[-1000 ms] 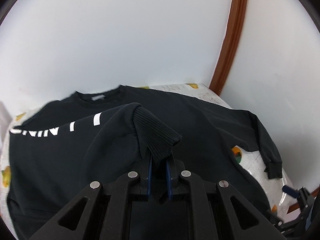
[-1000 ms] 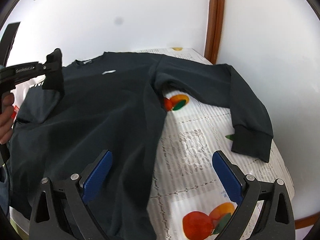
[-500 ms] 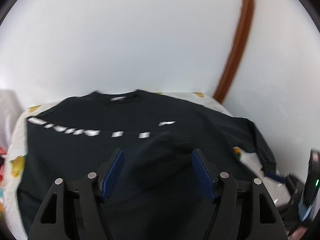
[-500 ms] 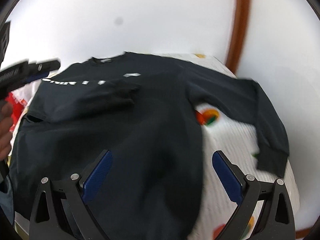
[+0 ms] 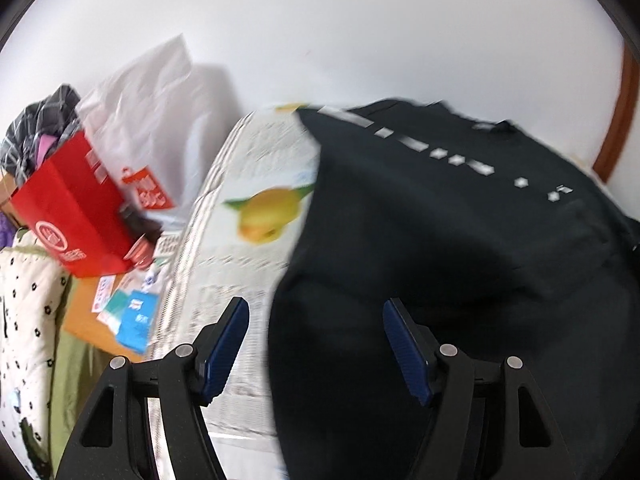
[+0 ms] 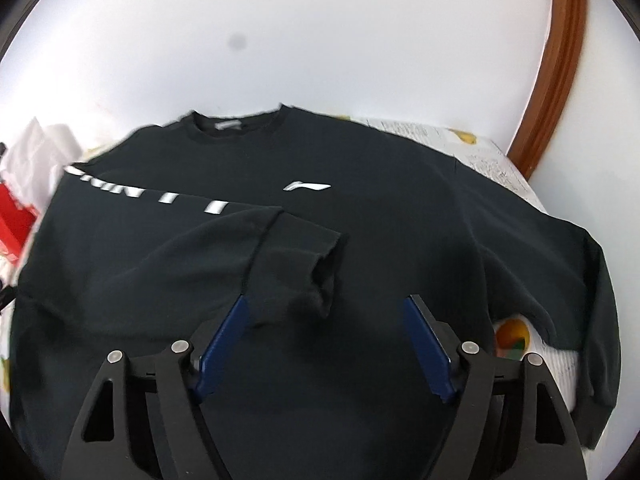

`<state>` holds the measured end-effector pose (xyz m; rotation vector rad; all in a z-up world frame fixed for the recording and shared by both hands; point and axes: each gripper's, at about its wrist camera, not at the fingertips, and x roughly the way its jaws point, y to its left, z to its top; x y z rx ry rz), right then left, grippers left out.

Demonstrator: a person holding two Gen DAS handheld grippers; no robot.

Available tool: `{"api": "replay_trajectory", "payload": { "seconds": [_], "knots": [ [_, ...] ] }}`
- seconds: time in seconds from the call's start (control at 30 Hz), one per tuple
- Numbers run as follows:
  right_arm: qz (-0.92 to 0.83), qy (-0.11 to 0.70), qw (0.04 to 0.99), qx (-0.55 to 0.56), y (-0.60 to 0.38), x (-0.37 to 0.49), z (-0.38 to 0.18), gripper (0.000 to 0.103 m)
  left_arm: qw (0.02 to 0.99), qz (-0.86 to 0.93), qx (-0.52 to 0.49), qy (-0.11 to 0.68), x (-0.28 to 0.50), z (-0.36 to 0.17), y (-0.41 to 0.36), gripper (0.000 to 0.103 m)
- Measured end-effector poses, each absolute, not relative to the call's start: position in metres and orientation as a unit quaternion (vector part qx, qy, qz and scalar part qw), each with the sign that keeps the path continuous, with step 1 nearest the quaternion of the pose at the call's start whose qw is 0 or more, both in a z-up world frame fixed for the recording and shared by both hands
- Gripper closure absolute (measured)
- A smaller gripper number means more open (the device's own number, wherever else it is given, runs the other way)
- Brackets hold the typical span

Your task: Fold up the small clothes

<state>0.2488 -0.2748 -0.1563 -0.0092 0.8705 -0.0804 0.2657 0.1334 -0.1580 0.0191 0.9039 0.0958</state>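
While our left tool (image 5: 316, 320) hangs wide open and empty at the bottom of its frame, its blue pads straddle the left edge of the black sweatshirt (image 5: 460, 248) without touching it. Our right tool (image 6: 326, 316) is spread just as wide, holding nothing, above the sweatshirt's lower front. Beyond it, one sleeve (image 6: 224, 256) lies folded across the chest, cuff toward frame centre; the other sleeve (image 6: 592, 280) trails down the right side. The sweatshirt lies spread on the fruit-print counter (image 5: 248, 184). At the left view's far left stands a red bag (image 5: 68, 208).
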Motion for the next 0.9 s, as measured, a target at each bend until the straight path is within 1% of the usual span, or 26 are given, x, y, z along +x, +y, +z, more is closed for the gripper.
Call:
{"api": "replay_trajectory", "payload": {
  "seconds": [0.03,0.07,0.17,0.27,0.33,0.37,0.4,0.43,0.47,0.5,0.53,0.57,0.63,0.67,0.77,0.83,0.9],
  "knots": [
    [-0.04,0.423,0.905,-0.006,-0.276,0.252,-0.159,0.025,0.897,0.047,0.011,0.439,0.267,-0.16,0.135,0.039],
    [-0.042,0.426,0.904,-0.005,-0.277,0.26,-0.163,0.024,0.896,0.046,0.016,0.442,0.271,-0.162,0.137,0.043],
    [-0.036,0.439,0.898,0.006,-0.28,0.276,-0.173,0.024,0.893,0.045,0.046,0.445,0.28,-0.169,0.137,0.046],
    [-0.02,0.448,0.894,0.024,-0.281,0.291,-0.183,0.024,0.893,0.048,0.071,0.442,0.288,-0.177,0.135,0.052],
    [-0.012,0.457,0.889,0.03,-0.28,0.301,-0.191,0.024,0.898,0.039,0.063,0.434,0.288,-0.176,0.136,0.062],
    [-0.009,0.459,0.887,0.034,-0.279,0.306,-0.194,0.025,0.899,0.025,0.056,0.433,0.288,-0.176,0.135,0.075],
    [-0.008,0.459,0.887,0.038,-0.279,0.309,-0.196,0.028,0.9,0.015,0.051,0.433,0.288,-0.177,0.135,0.086],
    [-0.005,0.453,0.89,0.046,-0.279,0.312,-0.196,0.033,0.901,0.017,0.052,0.43,0.287,-0.178,0.134,0.087],
    [0.006,0.447,0.893,0.051,-0.277,0.314,-0.196,0.049,0.902,0.027,0.058,0.427,0.287,-0.179,0.133,0.092],
    [0.016,0.445,0.894,0.053,-0.275,0.317,-0.195,0.063,0.902,0.029,0.058,0.427,0.287,-0.18,0.133,0.093],
    [0.026,0.443,0.895,0.054,-0.273,0.317,-0.193,0.074,0.903,0.029,0.054,0.426,0.287,-0.179,0.134,0.094],
    [0.038,0.437,0.897,0.056,-0.272,0.317,-0.19,0.09,0.902,0.029,0.044,0.428,0.287,-0.179,0.137,0.094],
    [0.047,0.422,0.904,0.056,-0.274,0.312,-0.181,0.092,0.902,0.027,0.028,0.429,0.287,-0.178,0.142,0.095],
    [0.043,0.393,0.916,0.06,-0.28,0.305,-0.17,0.092,0.902,0.027,0.025,0.429,0.286,-0.179,0.143,0.095],
    [-0.014,0.348,0.936,0.059,-0.305,0.291,-0.148,0.092,0.903,0.029,0.03,0.428,0.285,-0.18,0.142,0.095],
    [-0.058,0.347,0.934,0.061,-0.325,0.289,-0.146,0.092,0.902,0.03,0.033,0.429,0.286,-0.18,0.141,0.095],
    [-0.06,0.378,0.92,0.083,-0.339,0.293,-0.158,0.092,0.902,0.031,0.034,0.429,0.286,-0.18,0.141,0.095]
  ]
}}
